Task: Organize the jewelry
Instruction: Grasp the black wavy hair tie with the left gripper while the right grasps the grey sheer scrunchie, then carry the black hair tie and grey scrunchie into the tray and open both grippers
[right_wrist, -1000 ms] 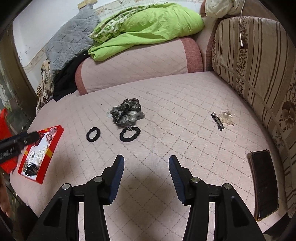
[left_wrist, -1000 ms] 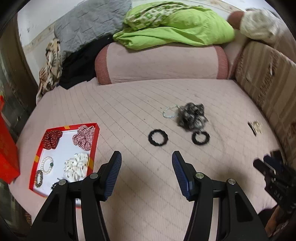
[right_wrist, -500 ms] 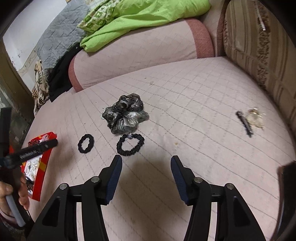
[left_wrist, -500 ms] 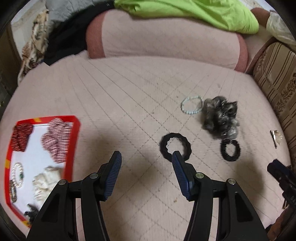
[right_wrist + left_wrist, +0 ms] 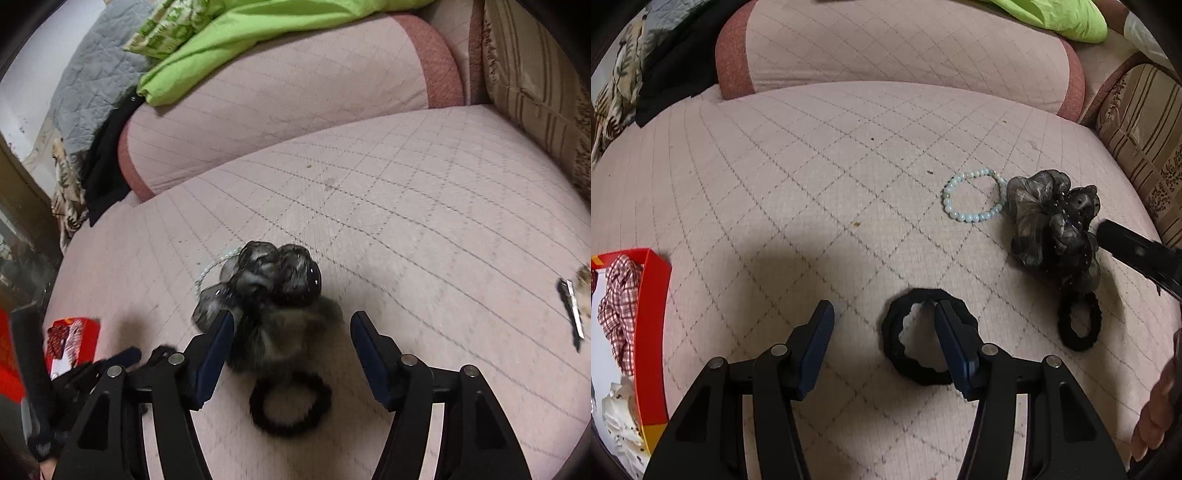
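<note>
Left wrist view: my left gripper (image 5: 882, 310) stands half open, one finger inside the black hair tie (image 5: 925, 345); my right gripper (image 5: 291, 321), just widening, straddles the grey scrunchie (image 5: 273, 295), gripping nothing.

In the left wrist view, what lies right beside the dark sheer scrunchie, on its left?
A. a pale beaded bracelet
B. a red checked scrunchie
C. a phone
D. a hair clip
A: the pale beaded bracelet lies on the pink quilted cover with its right edge against the dark sheer scrunchie.
</note>
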